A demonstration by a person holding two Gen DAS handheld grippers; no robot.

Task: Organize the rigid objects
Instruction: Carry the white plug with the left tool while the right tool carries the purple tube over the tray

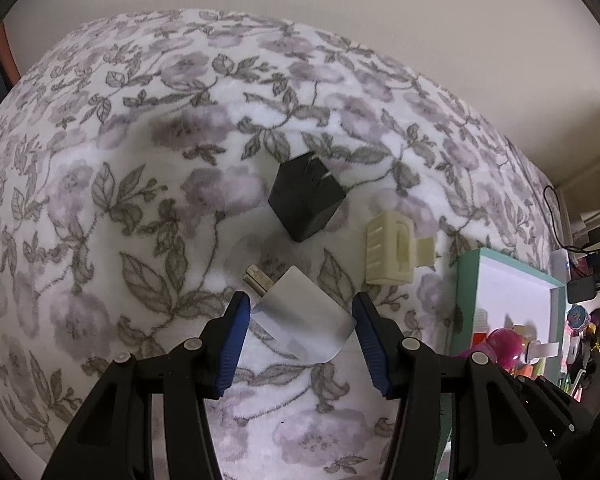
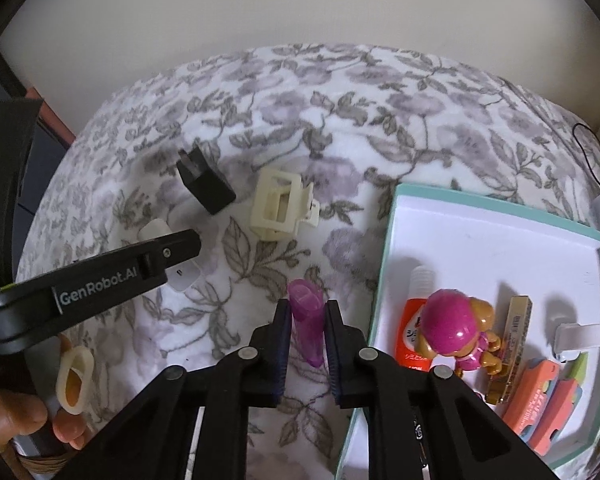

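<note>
My left gripper (image 1: pixel 299 308) is open around a white plug adapter (image 1: pixel 300 314) lying on the floral blanket; its jaws flank it without clear contact. A black charger cube (image 1: pixel 306 196) and a cream hair claw clip (image 1: pixel 392 254) lie beyond it. My right gripper (image 2: pixel 307 316) is shut on a purple translucent tube (image 2: pixel 308 320), held above the blanket left of the teal-rimmed white box (image 2: pixel 500 236). The right wrist view also shows the black charger (image 2: pixel 206 184), the claw clip (image 2: pixel 280 204), the white adapter (image 2: pixel 182 276) partly hidden and the left gripper's finger (image 2: pixel 100 280).
The box holds a pink-helmeted toy figure (image 2: pixel 456 328), an orange tube (image 2: pixel 414 320), a gold stick (image 2: pixel 514 332), orange foam pieces (image 2: pixel 540 396) and a white clip (image 2: pixel 580 338). A wall stands behind the bed. Cables and clutter (image 1: pixel 584 280) sit at the right.
</note>
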